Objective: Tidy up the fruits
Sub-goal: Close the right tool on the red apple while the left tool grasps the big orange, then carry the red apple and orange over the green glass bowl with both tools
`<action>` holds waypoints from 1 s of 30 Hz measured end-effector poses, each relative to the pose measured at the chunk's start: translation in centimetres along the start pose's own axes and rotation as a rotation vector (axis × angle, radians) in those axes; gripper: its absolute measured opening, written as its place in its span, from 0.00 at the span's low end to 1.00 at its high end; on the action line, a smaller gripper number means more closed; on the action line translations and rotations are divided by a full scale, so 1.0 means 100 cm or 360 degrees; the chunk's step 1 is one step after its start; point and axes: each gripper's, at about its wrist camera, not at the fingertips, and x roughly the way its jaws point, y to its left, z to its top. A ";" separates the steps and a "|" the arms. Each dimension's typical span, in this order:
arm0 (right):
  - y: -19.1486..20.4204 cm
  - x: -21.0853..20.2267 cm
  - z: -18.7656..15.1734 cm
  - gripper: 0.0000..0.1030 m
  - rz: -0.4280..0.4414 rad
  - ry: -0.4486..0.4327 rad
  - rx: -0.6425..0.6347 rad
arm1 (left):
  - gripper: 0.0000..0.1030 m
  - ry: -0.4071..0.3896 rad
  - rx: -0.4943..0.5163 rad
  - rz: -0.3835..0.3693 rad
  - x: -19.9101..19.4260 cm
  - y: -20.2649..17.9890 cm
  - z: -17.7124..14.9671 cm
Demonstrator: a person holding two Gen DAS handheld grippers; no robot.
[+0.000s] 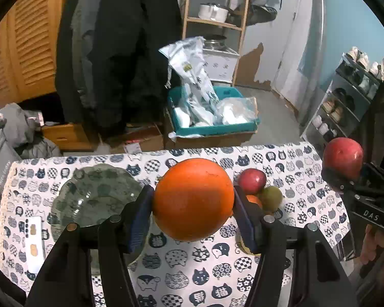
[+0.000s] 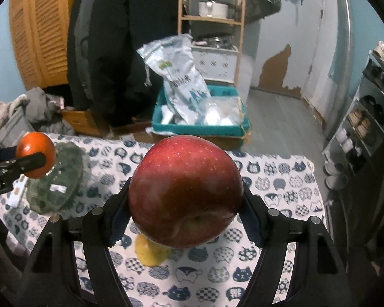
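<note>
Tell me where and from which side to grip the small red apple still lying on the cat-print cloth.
Grip the small round red apple across its widest middle, coming down from above. A green fruit and an orange fruit crowd its near side, so put the pads on its free left and right flanks. Both grippers are full now, so one must be emptied first.

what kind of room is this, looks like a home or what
Most likely a lived-in home, perhaps an entryway or spare room: a shoe rack by the wall, dark coats hanging up, and a wooden shelf holding a pot.
</note>
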 end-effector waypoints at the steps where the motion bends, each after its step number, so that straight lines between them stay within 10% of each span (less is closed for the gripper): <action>1: 0.005 -0.002 0.004 0.72 0.0010 -0.0015 -0.0010 | 0.61 -0.0012 -0.0006 0.0008 -0.003 0.003 0.001; 30: 0.149 0.036 0.061 0.72 0.0298 -0.0014 -0.0246 | 0.61 -0.0050 -0.0315 0.0277 -0.030 0.139 -0.017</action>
